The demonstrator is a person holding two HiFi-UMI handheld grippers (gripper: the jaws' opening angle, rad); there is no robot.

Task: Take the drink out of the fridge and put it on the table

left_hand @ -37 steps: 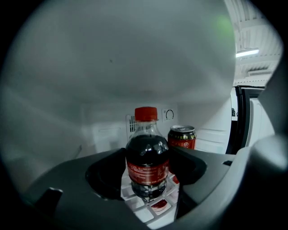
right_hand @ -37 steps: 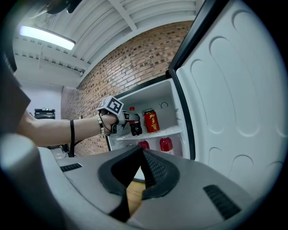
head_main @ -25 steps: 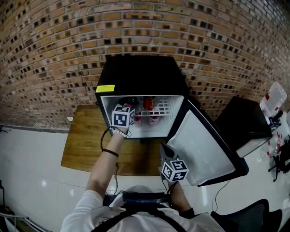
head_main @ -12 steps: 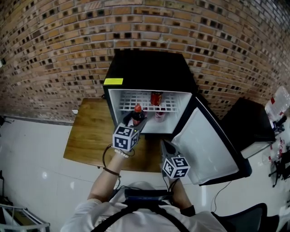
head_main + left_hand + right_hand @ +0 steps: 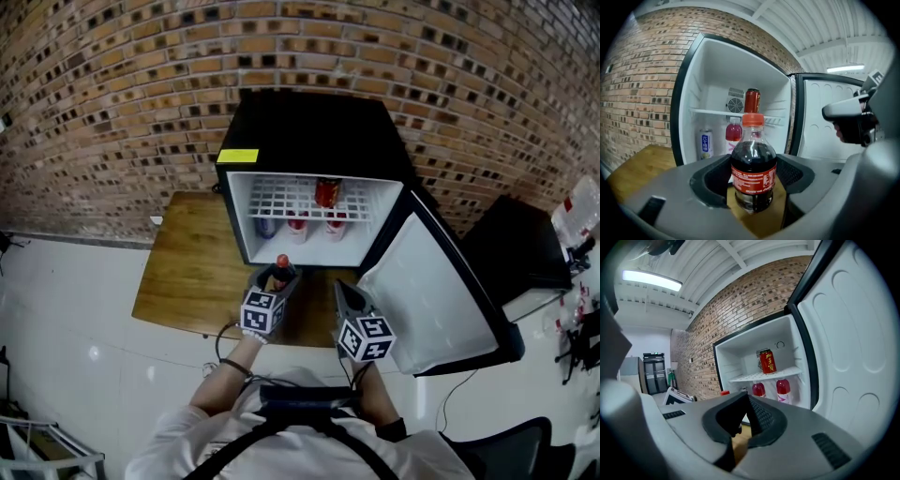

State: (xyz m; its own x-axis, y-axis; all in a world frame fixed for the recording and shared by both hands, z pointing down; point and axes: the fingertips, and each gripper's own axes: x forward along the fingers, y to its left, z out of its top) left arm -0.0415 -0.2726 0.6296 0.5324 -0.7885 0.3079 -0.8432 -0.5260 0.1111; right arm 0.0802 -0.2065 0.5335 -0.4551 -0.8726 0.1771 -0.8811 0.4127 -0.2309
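A wooden table (image 5: 183,281) stands against the brick wall (image 5: 103,103), and a black mini fridge (image 5: 314,131) sits on its right part. The left gripper (image 5: 278,279) hovers over the table just in front of the fridge opening. Its jaws stand fairly wide and press on both sides of a cola bottle (image 5: 753,171), which is upright, with a red cap, a red label and a dark drink inside. The bottle is outside the fridge and above the wood; whether its base touches the tabletop cannot be told. Inside the fridge, a red can (image 5: 327,191) stands on the wire shelf (image 5: 281,199). Below it are a blue-and-white can (image 5: 266,226) and two bottles of pink drink (image 5: 297,225). The right gripper (image 5: 746,401) is just right of the left one, its jaws brought together with nothing between them. Further right, the fridge door (image 5: 427,291) hangs wide open, showing its white inner panel.
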